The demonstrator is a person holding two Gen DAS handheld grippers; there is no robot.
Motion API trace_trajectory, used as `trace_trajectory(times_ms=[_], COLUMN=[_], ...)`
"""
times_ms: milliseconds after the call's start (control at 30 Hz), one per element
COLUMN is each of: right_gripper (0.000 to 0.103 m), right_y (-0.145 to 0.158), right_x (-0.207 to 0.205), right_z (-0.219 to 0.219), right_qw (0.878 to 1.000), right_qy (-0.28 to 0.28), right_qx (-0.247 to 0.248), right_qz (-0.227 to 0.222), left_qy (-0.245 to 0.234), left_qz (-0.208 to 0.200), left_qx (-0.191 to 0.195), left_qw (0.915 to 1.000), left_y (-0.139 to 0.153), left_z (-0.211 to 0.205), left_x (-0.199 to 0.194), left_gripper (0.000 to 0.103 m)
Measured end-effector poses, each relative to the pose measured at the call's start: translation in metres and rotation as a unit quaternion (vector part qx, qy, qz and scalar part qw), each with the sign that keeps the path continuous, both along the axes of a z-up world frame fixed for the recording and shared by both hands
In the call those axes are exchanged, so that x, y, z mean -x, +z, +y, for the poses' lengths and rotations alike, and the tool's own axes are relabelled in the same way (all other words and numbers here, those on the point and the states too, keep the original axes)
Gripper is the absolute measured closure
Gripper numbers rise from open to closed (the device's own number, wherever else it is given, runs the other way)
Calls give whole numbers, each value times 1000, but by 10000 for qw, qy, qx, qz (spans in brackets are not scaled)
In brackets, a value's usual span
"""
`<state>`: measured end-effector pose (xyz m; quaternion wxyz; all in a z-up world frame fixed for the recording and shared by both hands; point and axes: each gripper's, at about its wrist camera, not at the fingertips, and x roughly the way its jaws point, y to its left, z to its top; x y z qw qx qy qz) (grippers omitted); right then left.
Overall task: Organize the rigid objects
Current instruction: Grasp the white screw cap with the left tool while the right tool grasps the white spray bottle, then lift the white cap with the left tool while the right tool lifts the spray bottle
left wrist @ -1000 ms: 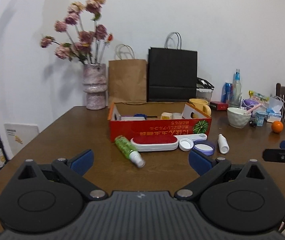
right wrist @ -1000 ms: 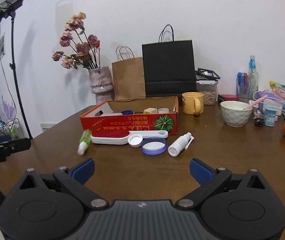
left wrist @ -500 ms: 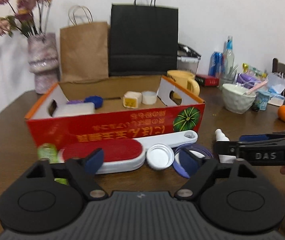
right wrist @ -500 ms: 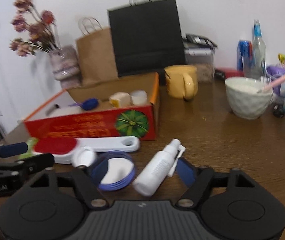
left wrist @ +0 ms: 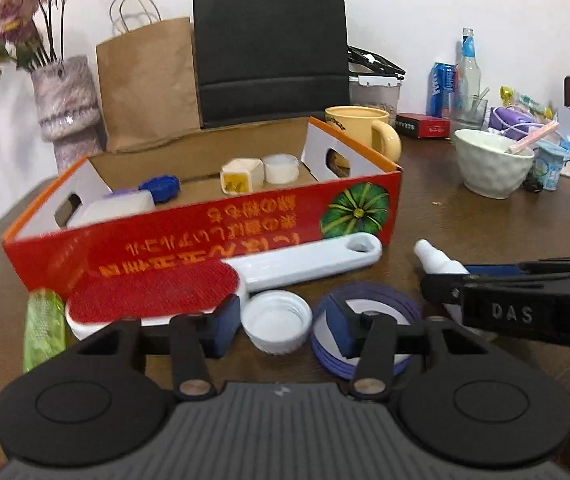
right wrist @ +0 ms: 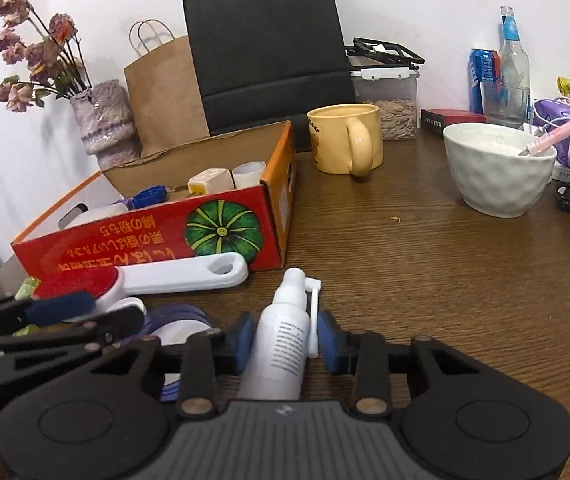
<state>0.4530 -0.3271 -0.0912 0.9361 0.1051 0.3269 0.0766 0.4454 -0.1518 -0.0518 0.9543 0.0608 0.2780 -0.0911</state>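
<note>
Closing on two loose items at once, the tools sit low in the foreground, just in front of the red box. In the right wrist view, bottom centre, the right tool has been narrowing its jaws around the white spray bottle, which lies on the bench nozzle pointing away; the pads look to be at its sides, the right one against the folded cap, though a firm squeeze is hard to confirm. In the left wrist view, lower centre, the left tool has likewise been closing, and the white cap lies between its pads, not clearly pinched yet. Just right of it lies the purple lid; behind it, the red lint brush.

This looks like the grasp step. Next calls for finishing both pinches, lifting clear, then carrying over the box wall. Both tools tilt gently downward, side by side.
</note>
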Motion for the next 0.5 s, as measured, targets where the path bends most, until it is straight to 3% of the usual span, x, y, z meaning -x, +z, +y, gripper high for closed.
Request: trace_trajectory(times_ms=[167,367,500], right_gripper=[69,69,69], right_y=[0,0,-1], right_x=[4,4,6], right_z=[-3,-6,-7], right_qw=[10000,9999,9998], right_qy=[4,38,39], right_qx=[-67,-162,-195], right_qz=[-1,7,5], left_qy=[246,457,553], left_qz=[295,602,613], left_qx=[437,1269,1425], left_qw=[9983,9890,9863], left_y=[-3,-4,-5], left_z=[9,22,24], left_x=[-4,-20,-19], left_gripper=[55,57,64])
